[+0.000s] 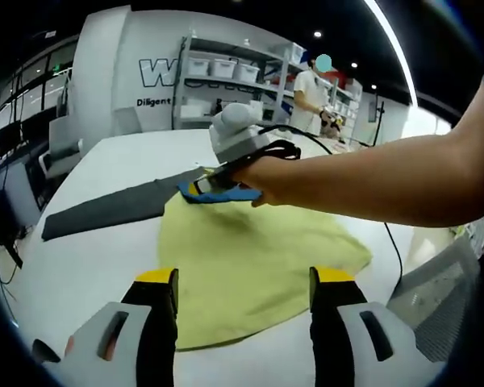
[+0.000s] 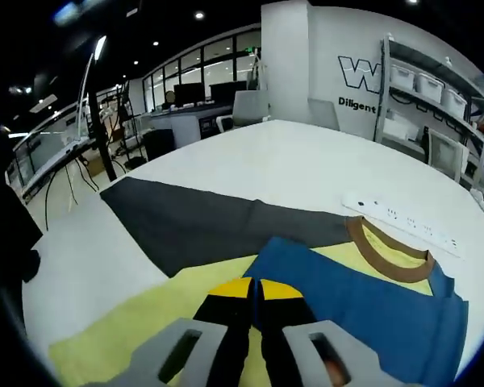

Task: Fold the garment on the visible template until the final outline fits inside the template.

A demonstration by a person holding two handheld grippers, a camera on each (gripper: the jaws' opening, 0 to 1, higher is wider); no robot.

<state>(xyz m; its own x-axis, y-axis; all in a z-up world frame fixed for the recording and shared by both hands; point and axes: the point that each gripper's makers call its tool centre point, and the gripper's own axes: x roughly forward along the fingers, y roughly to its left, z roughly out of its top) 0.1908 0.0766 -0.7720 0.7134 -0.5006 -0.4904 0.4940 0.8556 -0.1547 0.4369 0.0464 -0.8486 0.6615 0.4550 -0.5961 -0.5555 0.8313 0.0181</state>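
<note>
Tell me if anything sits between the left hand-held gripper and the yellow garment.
Nothing visible does. The left hand-held gripper is open just above the yellow garment, with only bare white table beside it.

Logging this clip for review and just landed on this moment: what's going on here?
A person is folding a yellow garment with blue shoulders and a brown collar on a white table, over a dark grey template. The right hand-held gripper is shut on the blue part of the garment near the collar. The left hand-held gripper is open, holding nothing, above the near hem. A white power strip lies beyond the collar.
</note>
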